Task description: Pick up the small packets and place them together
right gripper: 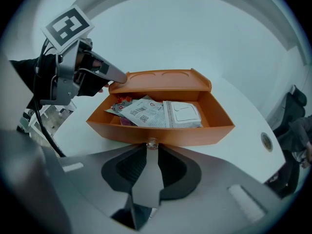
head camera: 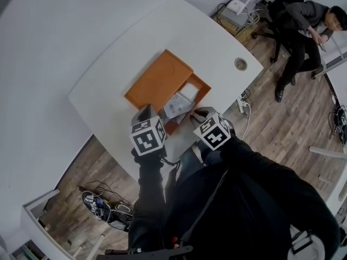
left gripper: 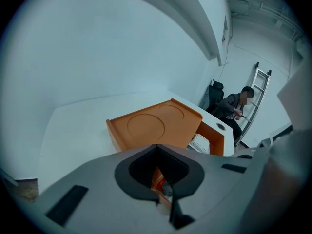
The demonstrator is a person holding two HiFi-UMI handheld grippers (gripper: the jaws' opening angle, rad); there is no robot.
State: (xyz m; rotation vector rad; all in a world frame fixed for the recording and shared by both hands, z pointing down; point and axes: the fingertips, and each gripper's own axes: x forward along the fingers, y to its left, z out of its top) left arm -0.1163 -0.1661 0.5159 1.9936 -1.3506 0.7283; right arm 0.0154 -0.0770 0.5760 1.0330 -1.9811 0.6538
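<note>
Two tongs, one open orange box [right gripper: 161, 131]; in it lie two large pale packets [right gripper: 183, 113] and some small red packets [right gripper: 122, 101] (number hidden). Right tongs [right gripper: 147, 146]: jaws a narrow slit apart, gripping nothing, box at 12 o'clock. Left tongs [left gripper: 160, 177]: barely parted, empty, tips at the box's 10 o'clock corner. Both slant downward from dark sleeves [head camera: 149, 199].
</note>
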